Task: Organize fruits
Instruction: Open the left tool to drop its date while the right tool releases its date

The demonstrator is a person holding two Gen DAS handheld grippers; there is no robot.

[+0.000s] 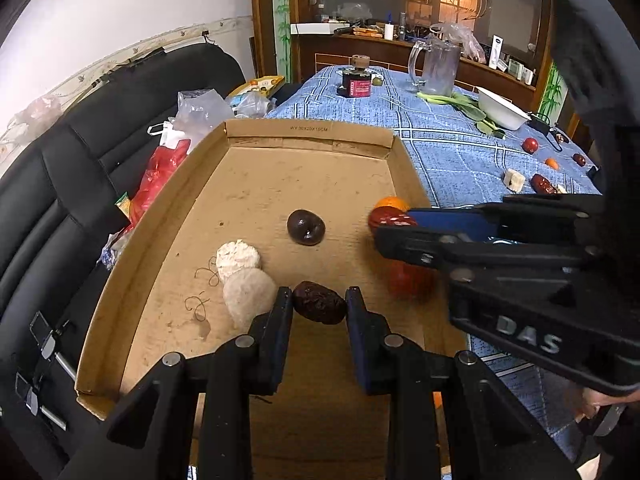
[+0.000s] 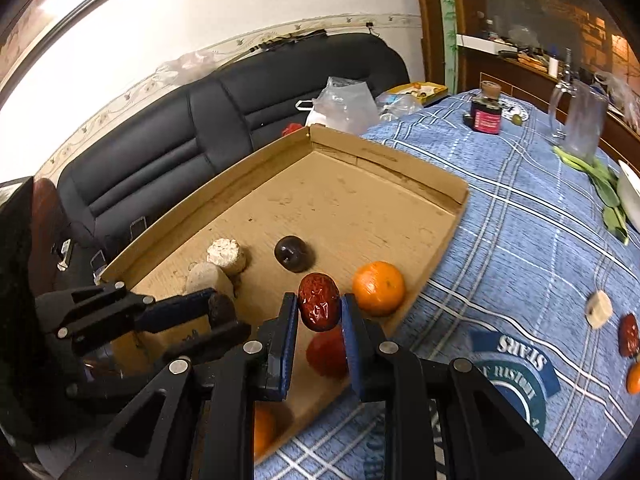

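Note:
A shallow cardboard box (image 1: 308, 138) (image 2: 384, 156) lies on the blue checked tablecloth. My left gripper (image 1: 319, 310) (image 2: 219, 312) is shut on a dark brown wrinkled date (image 1: 319, 303) (image 2: 221, 306) just above the box floor. My right gripper (image 2: 319, 312) (image 1: 394, 226) is shut on a glossy red date (image 2: 319, 307) (image 1: 390, 218) over the box's right side. Inside the box are a dark round fruit (image 1: 306, 227) (image 2: 293, 253), two white chunks (image 1: 239, 258) (image 2: 226, 256), an orange (image 2: 378, 288) (image 1: 392, 203) and a red round fruit (image 1: 412, 280) (image 2: 326, 354).
Loose on the cloth to the right are a white chunk (image 1: 514, 180) (image 2: 599, 309), a red date (image 1: 543, 184) (image 2: 628, 334), a small orange (image 1: 552, 163) and a red fruit (image 1: 530, 145). Farther back stand a glass pitcher (image 1: 438, 66), a dark jar (image 1: 356, 82) and a white bowl (image 1: 502, 110). A black sofa (image 2: 200, 128) with plastic bags borders the left.

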